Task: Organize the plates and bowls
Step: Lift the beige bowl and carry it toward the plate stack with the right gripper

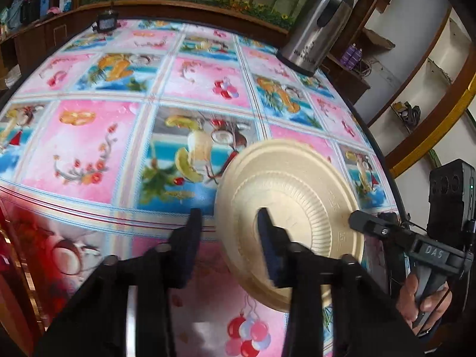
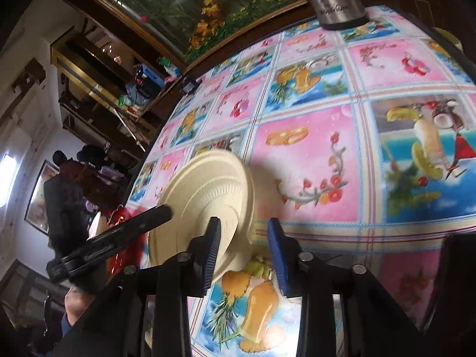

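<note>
Item: my right claw (image 2: 245, 255), jaws parted, grasping nothing; plate (image 2: 208, 205) tilted on edge at its 10 o'clock. Left claw (image 1: 229, 235) likewise released, plate (image 1: 290, 223) at 2 o'clock. I judge the plate is propped for regripping. Kettle (image 1: 318, 26) beyond, on the table (image 1: 89, 148).

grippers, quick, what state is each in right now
left gripper: open, holding nothing.
right gripper: open, the plate edge shows in its gap, apparently not clamped.
</note>
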The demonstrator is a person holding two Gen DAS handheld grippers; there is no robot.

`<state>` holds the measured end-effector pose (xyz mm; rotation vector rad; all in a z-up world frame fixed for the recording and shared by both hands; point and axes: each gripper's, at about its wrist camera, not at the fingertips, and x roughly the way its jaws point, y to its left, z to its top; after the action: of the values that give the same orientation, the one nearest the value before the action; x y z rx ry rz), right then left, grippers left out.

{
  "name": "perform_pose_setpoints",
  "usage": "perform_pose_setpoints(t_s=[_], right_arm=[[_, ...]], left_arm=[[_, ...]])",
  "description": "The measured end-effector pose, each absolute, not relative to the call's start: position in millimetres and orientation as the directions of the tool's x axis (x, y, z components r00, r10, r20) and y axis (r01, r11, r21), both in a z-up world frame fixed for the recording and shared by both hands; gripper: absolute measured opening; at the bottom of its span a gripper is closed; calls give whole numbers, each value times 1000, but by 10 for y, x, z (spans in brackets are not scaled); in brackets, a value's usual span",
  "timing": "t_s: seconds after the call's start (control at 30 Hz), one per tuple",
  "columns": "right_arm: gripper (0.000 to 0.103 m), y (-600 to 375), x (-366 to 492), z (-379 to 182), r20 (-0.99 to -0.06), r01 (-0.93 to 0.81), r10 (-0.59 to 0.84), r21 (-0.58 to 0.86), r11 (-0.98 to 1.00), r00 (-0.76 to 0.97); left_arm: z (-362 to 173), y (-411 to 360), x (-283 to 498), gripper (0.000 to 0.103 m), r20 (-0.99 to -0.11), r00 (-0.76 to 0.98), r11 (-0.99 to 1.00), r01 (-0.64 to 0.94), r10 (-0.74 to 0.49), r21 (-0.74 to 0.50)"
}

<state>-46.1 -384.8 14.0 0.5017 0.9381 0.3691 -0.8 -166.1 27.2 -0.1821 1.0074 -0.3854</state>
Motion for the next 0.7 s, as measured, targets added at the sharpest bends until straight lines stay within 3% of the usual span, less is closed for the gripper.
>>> perform_pose_setpoints(t_s=[0.03, 0.17, 0.7], right_arm=[[18, -3821, -455, 122, -679, -86, 502, 548, 832, 535], [16, -3786, -480, 97, -668, -100, 518, 559, 823, 534], [16, -3617, -557, 216, -622, -208, 555, 542, 814, 552]], left_arm=[[261, -1681, -27, 26, -785, 473, 916, 235, -400, -325], [271, -1811, -162, 26, -791, 505, 934, 263, -346, -241], [378, -1714, -541, 26, -766, 587, 955, 270, -261, -118]])
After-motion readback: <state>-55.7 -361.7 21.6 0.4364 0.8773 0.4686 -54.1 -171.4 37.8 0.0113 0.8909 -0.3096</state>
